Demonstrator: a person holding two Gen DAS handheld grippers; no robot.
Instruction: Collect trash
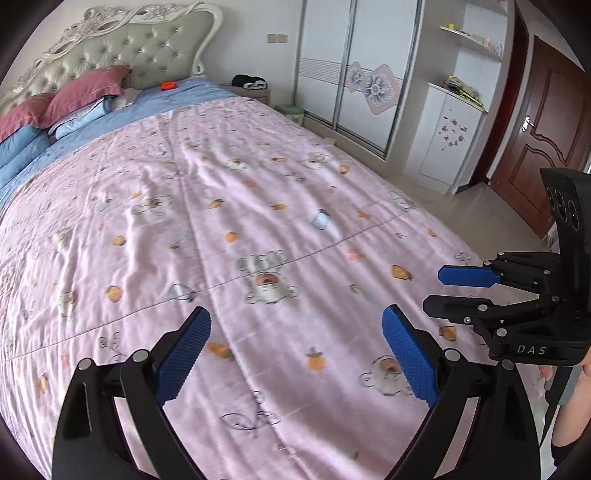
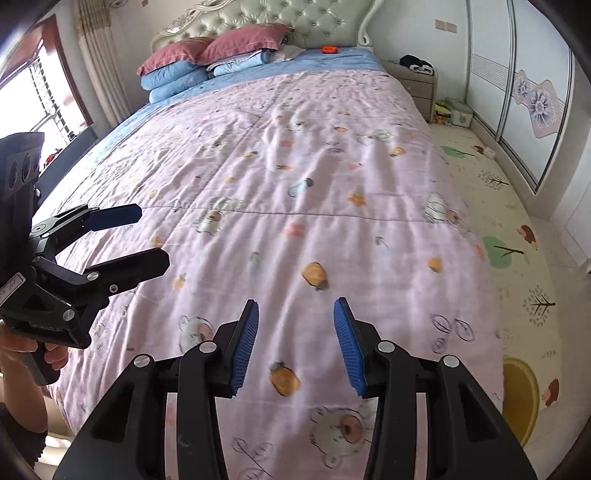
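Both claws released, empty: left gripper (image 1: pixel 295 354), right gripper (image 2: pixel 295 343) over pink quilt (image 2: pixel 295 184). No sure trash; orange item (image 2: pixel 328 49), top centre, possibly. Progress unclear.

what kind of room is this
A home bedroom, most likely: a large bed with a tufted headboard and stacked pillows, a sliding-door wardrobe beside it, and a nightstand.

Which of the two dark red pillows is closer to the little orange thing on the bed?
The dark red pillow on the wardrobe side, propped on folded blue bedding. The orange thing lies just beyond it; the other red pillow sits toward the window.
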